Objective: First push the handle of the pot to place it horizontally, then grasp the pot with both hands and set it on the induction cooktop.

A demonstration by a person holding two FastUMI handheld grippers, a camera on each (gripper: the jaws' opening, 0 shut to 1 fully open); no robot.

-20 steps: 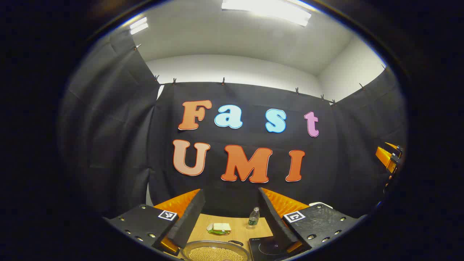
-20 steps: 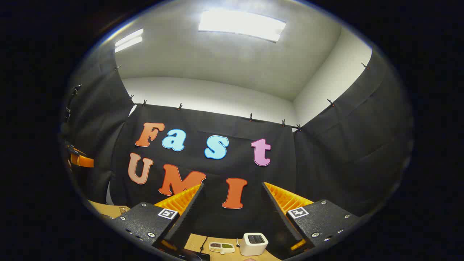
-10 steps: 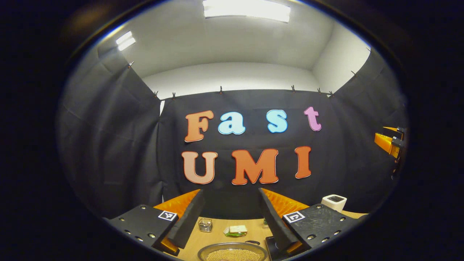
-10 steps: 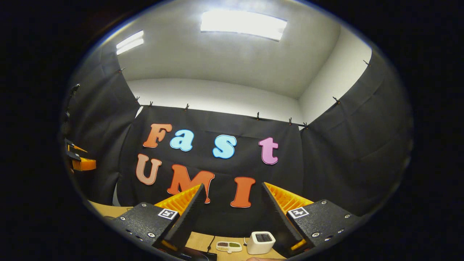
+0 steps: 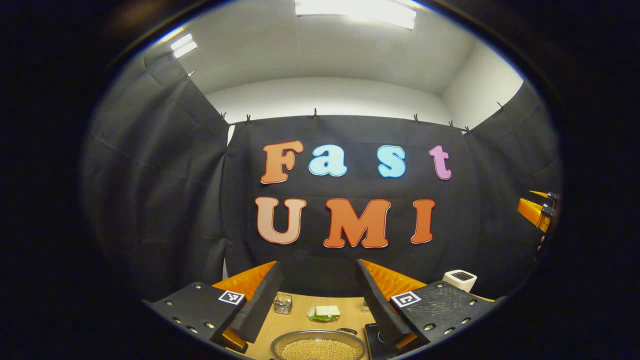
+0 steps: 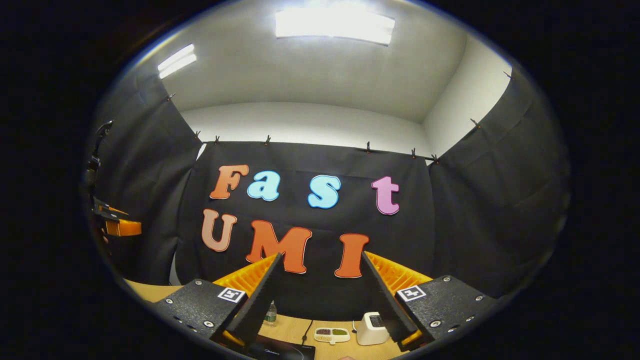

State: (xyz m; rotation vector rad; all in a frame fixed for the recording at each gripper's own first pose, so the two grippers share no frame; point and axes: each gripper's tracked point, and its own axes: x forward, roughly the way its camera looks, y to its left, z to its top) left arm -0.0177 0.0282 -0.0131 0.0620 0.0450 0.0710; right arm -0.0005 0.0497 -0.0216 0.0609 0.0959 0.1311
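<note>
In the left gripper view a metal pot (image 5: 318, 347) holding yellow beans sits at the bottom edge on the wooden table (image 5: 295, 317); its small dark handle (image 5: 347, 331) shows at its far right rim. The black induction cooktop (image 5: 374, 334) lies just right of the pot, partly behind a finger. My left gripper (image 5: 318, 272) hangs open above the pot, nothing between its fingers. In the right gripper view my right gripper (image 6: 318, 272) is open too, above the cooktop's far edge (image 6: 282, 348). Each gripper appears at the other view's side, the right gripper (image 5: 536, 210) and the left gripper (image 6: 116, 224).
On the table's far side stand a small glass jar (image 5: 283, 303), a white and green packet (image 5: 324, 313), a white box device (image 6: 371, 328), a flat remote-like pad (image 6: 331, 334) with a cable (image 6: 306, 332), and a water bottle (image 6: 270, 313).
Both views have swung left, so the wall letters shifted right. The right view tilted down, bringing the bottle and more table into sight. Both grippers stay open.
</note>
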